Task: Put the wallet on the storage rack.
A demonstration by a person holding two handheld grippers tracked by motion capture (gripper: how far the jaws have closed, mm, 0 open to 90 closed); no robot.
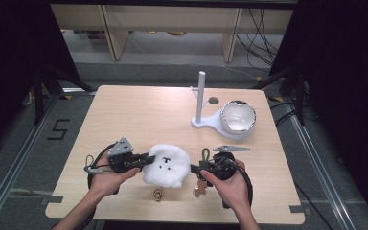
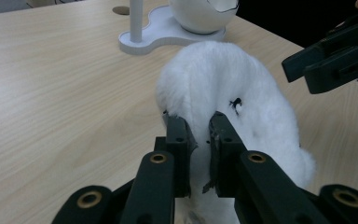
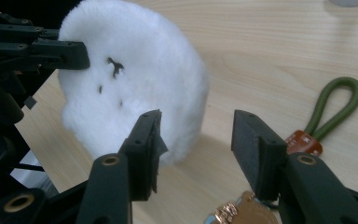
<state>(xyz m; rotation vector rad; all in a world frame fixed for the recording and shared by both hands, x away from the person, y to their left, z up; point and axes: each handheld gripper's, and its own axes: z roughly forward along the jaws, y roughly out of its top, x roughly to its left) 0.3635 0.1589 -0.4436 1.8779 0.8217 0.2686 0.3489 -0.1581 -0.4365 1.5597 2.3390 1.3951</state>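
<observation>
Near the front of the bench (image 1: 139, 115), I am pinching the white plush (image 1: 166, 165) with my left tongs (image 2: 198, 128), while my right tongs (image 3: 198, 135) are standing spread beside it.

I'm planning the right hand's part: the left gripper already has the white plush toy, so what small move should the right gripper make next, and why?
Probably ease the right gripper toward the plush toy and close on its near edge. Its jaws stand open with nothing between them, just beside the toy, while the left gripper pinches the other side.
</observation>
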